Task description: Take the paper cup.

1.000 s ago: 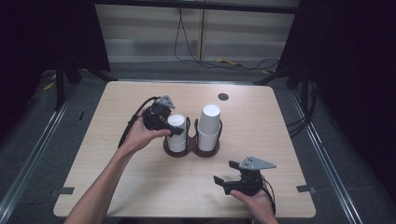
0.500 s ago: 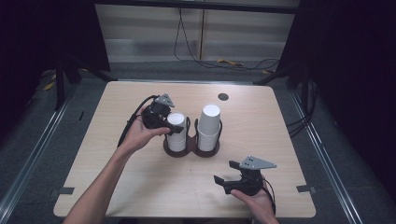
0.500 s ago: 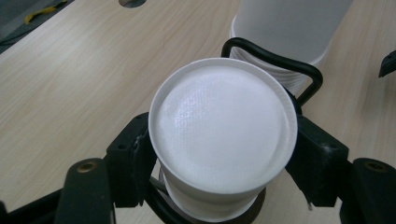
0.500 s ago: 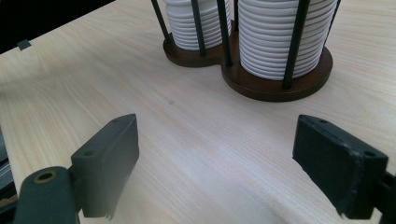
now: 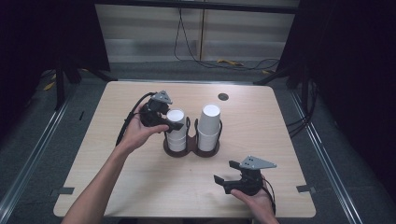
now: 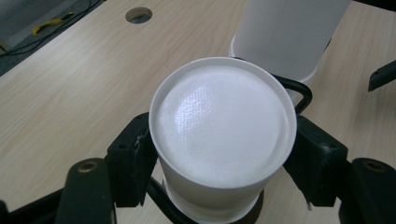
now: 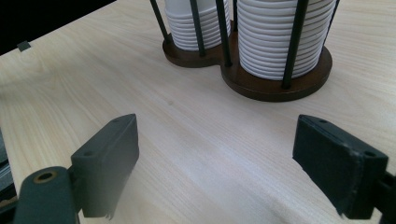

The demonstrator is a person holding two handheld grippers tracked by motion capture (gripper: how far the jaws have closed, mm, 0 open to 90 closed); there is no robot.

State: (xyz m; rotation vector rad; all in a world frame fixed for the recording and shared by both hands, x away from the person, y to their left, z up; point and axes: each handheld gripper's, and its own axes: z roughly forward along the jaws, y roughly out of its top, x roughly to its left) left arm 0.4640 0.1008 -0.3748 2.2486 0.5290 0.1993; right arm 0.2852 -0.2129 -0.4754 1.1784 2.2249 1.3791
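Note:
A brown two-ring cup holder point(image 5: 191, 150) stands mid-table with two stacks of upturned white paper cups. My left gripper point(image 5: 173, 123) is shut on the top cup point(image 5: 175, 115) of the left stack point(image 5: 176, 140); in the left gripper view its pads press both sides of this cup point(image 6: 223, 126), which sits slightly above the cup beneath. The taller right stack point(image 5: 209, 122) stands untouched beside it. My right gripper point(image 5: 224, 171) hovers open near the table's front right; its view shows the jaws wide apart over bare wood, facing the holder point(image 7: 275, 86).
A round cable hole point(image 5: 223, 97) lies in the table behind the holder. Cables run across the floor beyond the far edge. Bare wood stretches left and right of the holder, with tape marks point(image 5: 62, 191) near the front corners.
The left gripper stays around the top cup, which looks a touch higher than before. The right gripper has not moved.

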